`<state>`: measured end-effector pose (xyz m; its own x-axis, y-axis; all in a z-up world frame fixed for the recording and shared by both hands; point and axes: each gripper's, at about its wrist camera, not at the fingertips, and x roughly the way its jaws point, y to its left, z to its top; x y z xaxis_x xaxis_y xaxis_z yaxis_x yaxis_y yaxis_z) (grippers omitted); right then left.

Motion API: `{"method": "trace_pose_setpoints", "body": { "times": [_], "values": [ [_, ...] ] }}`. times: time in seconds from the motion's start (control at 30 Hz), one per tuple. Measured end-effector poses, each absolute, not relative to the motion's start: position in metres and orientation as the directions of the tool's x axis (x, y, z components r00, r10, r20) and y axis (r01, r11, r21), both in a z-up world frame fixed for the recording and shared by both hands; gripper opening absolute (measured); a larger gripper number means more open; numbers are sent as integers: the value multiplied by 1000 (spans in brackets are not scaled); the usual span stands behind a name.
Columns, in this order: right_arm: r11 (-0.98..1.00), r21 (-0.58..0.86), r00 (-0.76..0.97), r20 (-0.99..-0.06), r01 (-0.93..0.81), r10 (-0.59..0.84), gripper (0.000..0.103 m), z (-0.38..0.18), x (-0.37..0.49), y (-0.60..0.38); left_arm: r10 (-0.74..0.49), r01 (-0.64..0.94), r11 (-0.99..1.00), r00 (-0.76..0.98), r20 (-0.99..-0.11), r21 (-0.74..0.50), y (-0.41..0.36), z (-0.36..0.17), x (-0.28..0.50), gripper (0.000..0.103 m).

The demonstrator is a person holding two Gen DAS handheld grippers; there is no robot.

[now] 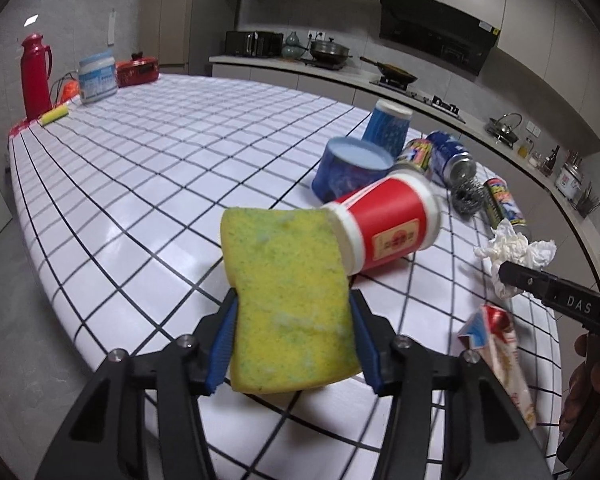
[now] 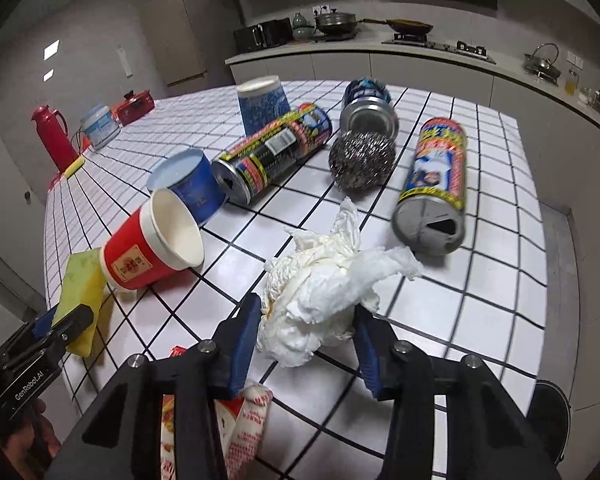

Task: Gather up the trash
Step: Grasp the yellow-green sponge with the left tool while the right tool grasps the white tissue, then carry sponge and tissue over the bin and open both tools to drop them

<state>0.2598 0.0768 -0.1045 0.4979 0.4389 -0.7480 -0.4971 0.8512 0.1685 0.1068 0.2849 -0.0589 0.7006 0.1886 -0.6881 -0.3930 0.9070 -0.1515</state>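
1. Step in hand: pick-up. Both grippers are clenched on items at the near edge of the desk; no bin or bag is visible in either view.
2. Left gripper: grasping the yellow sponge, blue pads pressed against its two sides. The sponge stands upright between the pads, its far corner touching the red paper cup, which lies on its side.
3. Right gripper: grasping the crumpled tissue. The pads press into the near part of the wad; the loose tails spread forward onto the desk.
4. Remaining litter, judged untouched: two blue cups, three cans lying on their sides, a steel scrubber touching the far can, and a red-and-white wrapper beneath the right gripper.
5. Next move, as judged: lift both items clear and carry them to a container. The sponge should clear the red cup without rolling it. The tissue's loose tails may drag.
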Motion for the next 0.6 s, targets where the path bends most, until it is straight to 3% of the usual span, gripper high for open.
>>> {"method": "trace_pose_setpoints", "body": {
  "times": [0.6],
  "values": [
    [870, 141, 574, -700, -472, 425, 47, -70, 229, -3, 177, -333, 934, 742, -646, -126, 219, -28, 99, 54]
  ]
}}
